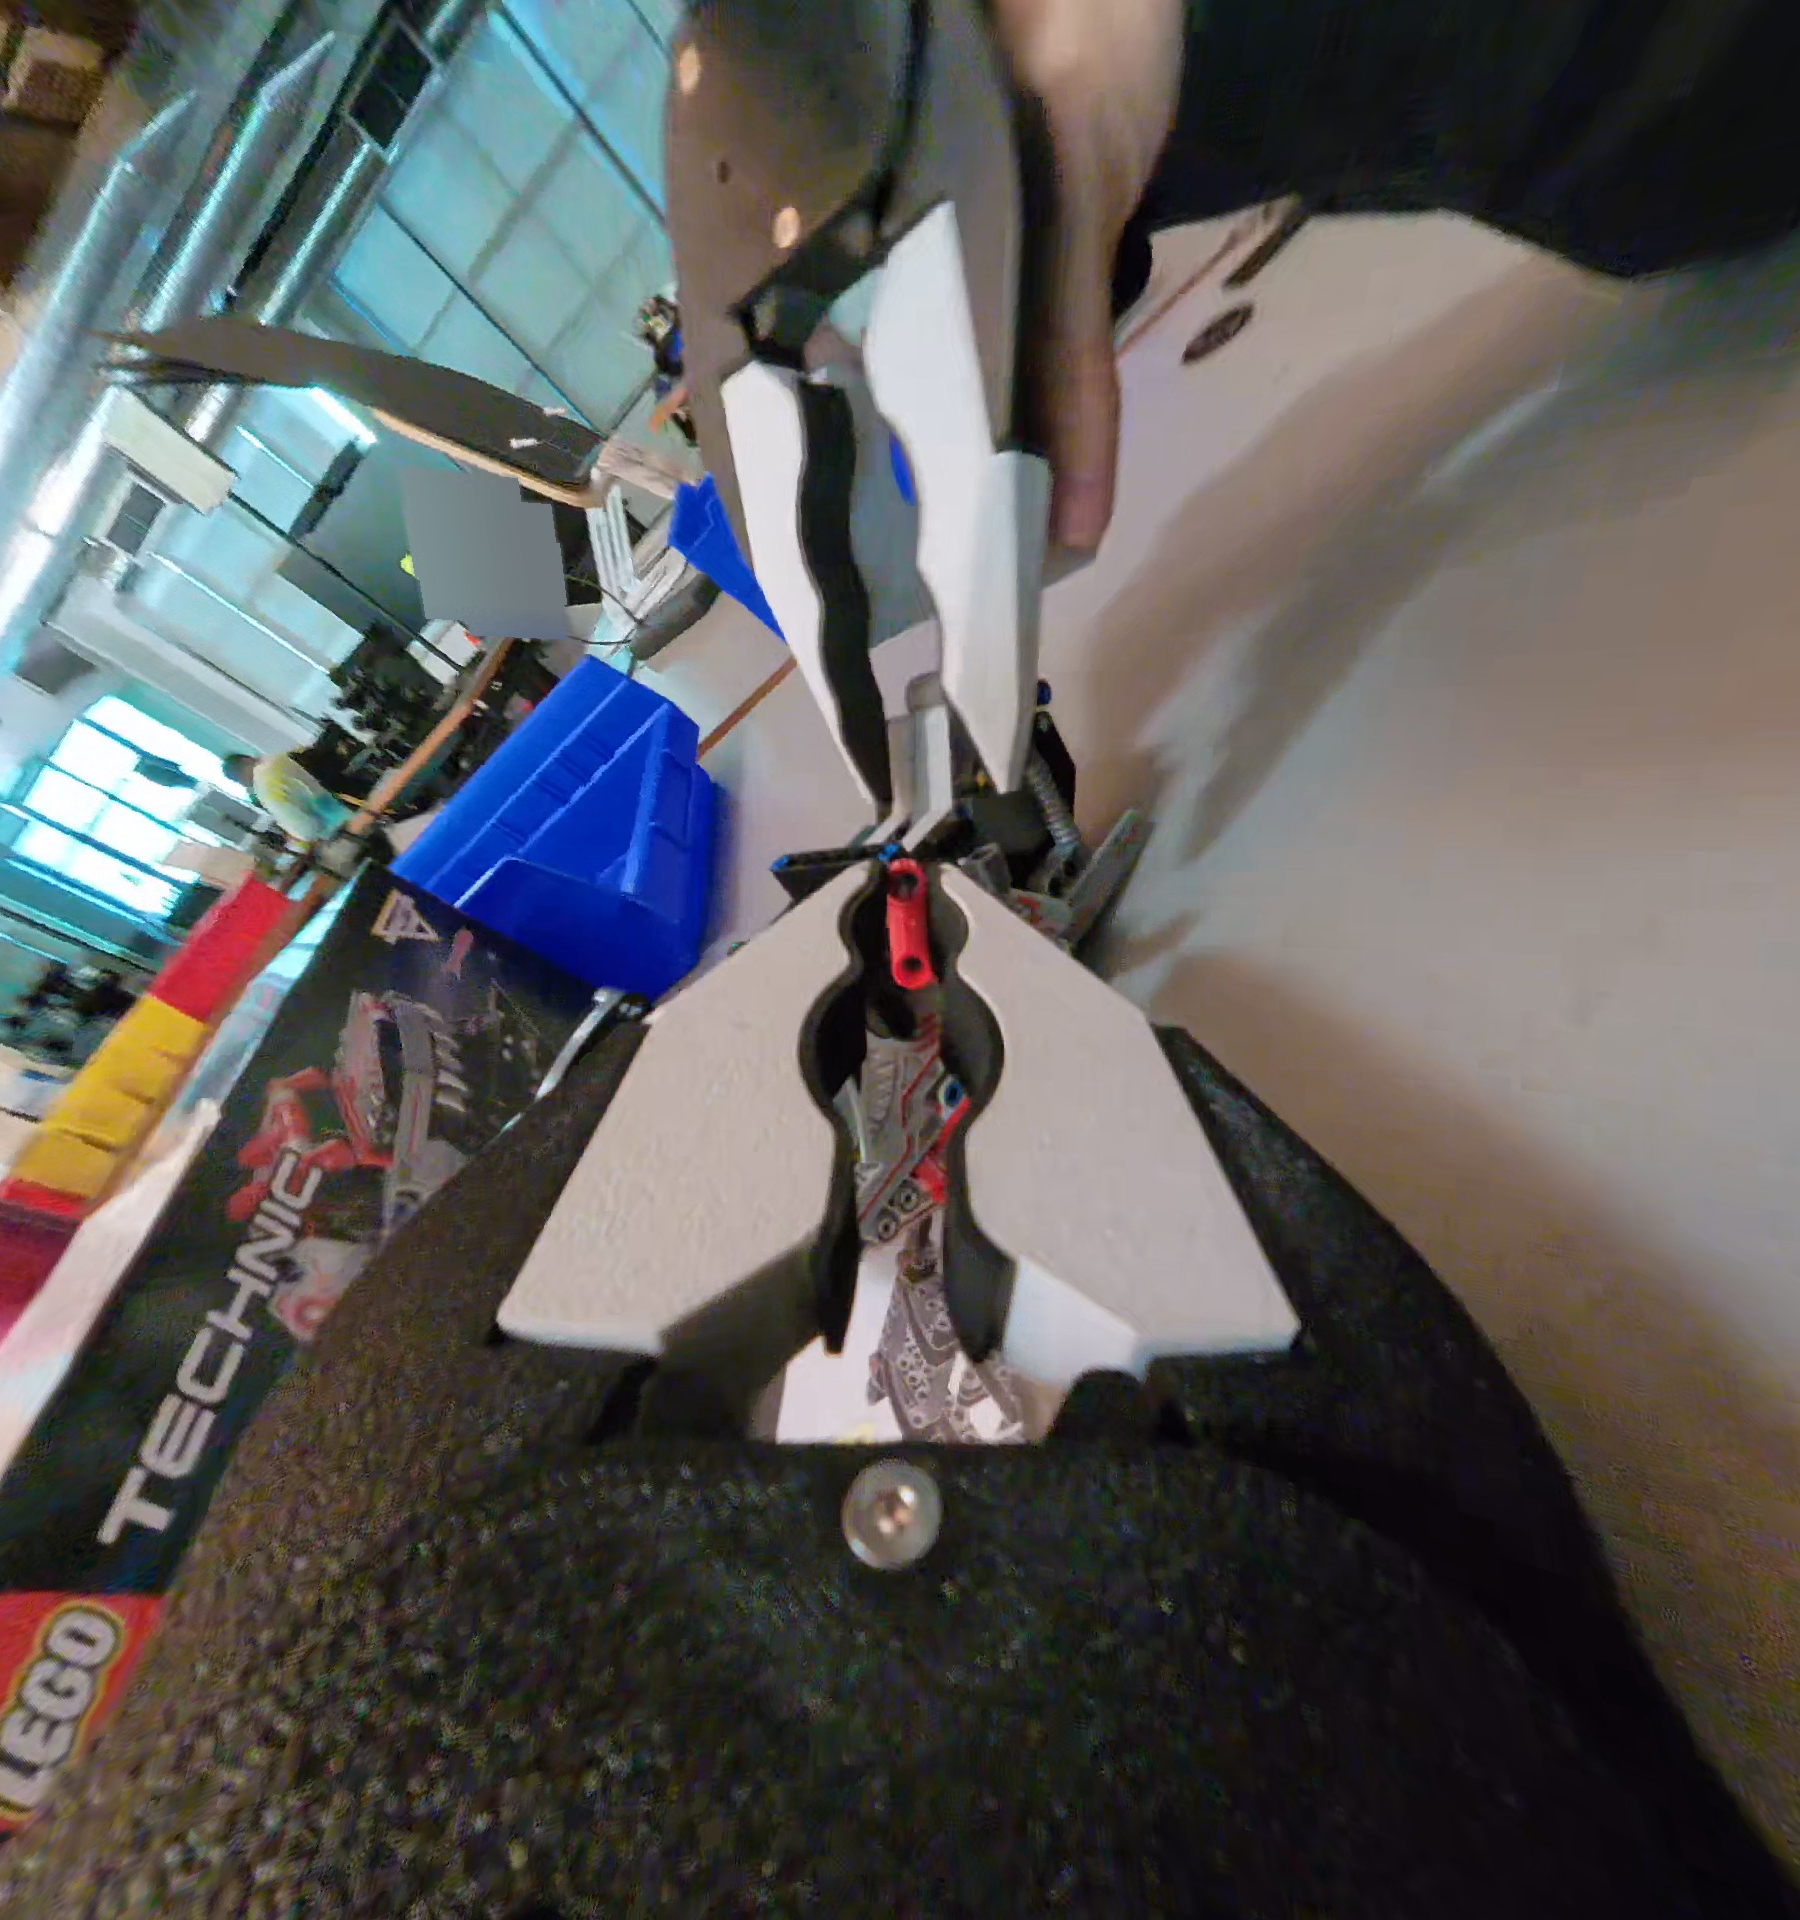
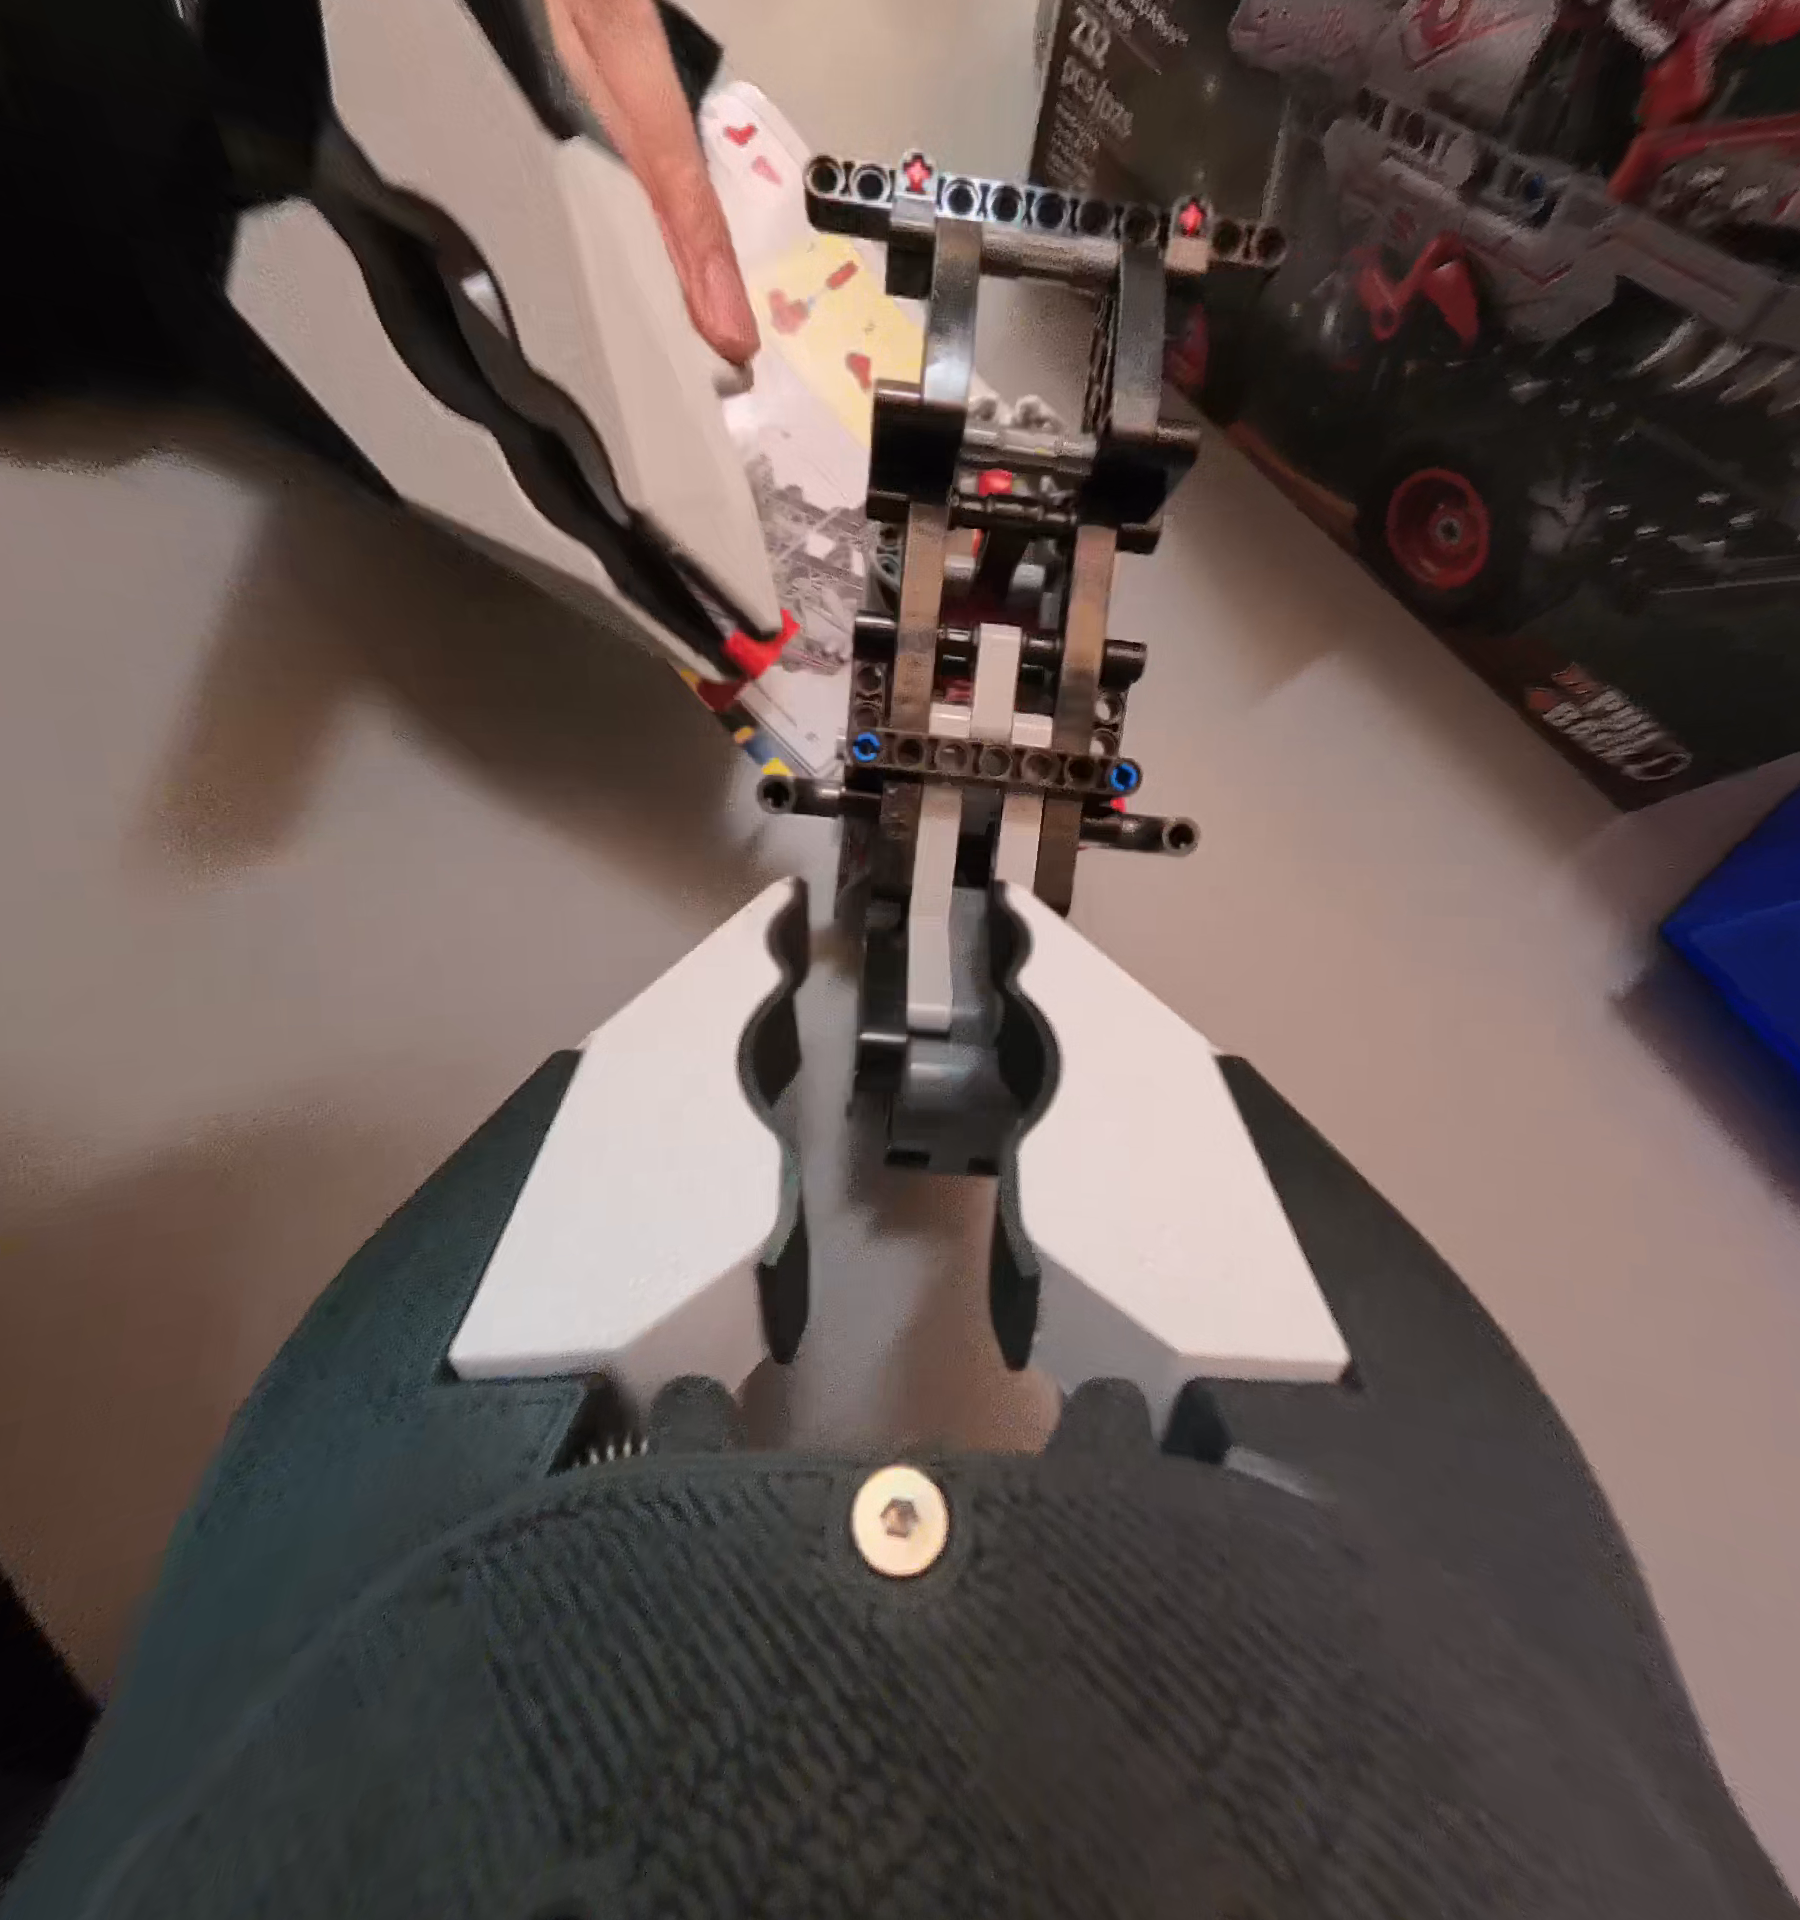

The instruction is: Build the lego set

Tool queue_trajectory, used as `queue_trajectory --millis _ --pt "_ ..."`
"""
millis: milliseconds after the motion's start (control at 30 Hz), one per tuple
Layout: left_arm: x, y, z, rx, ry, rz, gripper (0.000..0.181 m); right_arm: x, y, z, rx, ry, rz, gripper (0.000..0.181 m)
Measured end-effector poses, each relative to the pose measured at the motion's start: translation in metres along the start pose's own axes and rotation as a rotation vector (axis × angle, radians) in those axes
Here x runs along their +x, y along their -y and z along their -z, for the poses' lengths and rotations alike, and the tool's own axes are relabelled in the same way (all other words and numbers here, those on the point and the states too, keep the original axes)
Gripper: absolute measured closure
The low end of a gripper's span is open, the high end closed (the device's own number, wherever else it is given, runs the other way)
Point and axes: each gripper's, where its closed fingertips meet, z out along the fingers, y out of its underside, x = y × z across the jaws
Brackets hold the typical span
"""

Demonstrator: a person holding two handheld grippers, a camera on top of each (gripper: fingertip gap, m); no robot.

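Observation:
My left gripper is shut on a small red Technic piece that stands at its fingertips. My right gripper is shut on the grey lower end of a black and grey Technic frame and holds it upright over the table. In the right wrist view the left gripper comes in from the upper left, and its red piece is just left of the frame's lower cross beams. In the left wrist view the right gripper reaches down from above onto the frame.
The set's dark box stands at the back right and also shows in the left wrist view. A blue bin sits at the right edge. An open instruction booklet lies behind the frame. A hand holds the left gripper.

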Motion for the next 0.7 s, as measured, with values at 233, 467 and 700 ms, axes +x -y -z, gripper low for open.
queue_trajectory --millis 233,467,700 --pt "-0.001 0.028 0.016 0.034 -0.074 0.278 0.177 -0.032 0.021 0.018 0.105 -0.103 0.182 0.143" --pt "0.019 0.045 0.026 -0.056 -0.042 0.2 0.176 -0.08 0.049 0.012 0.439 -0.022 0.049 0.146" --pt "0.044 0.055 0.04 -0.208 0.042 -0.1 0.177 -0.098 0.032 0.041 0.491 0.107 -0.162 0.144"
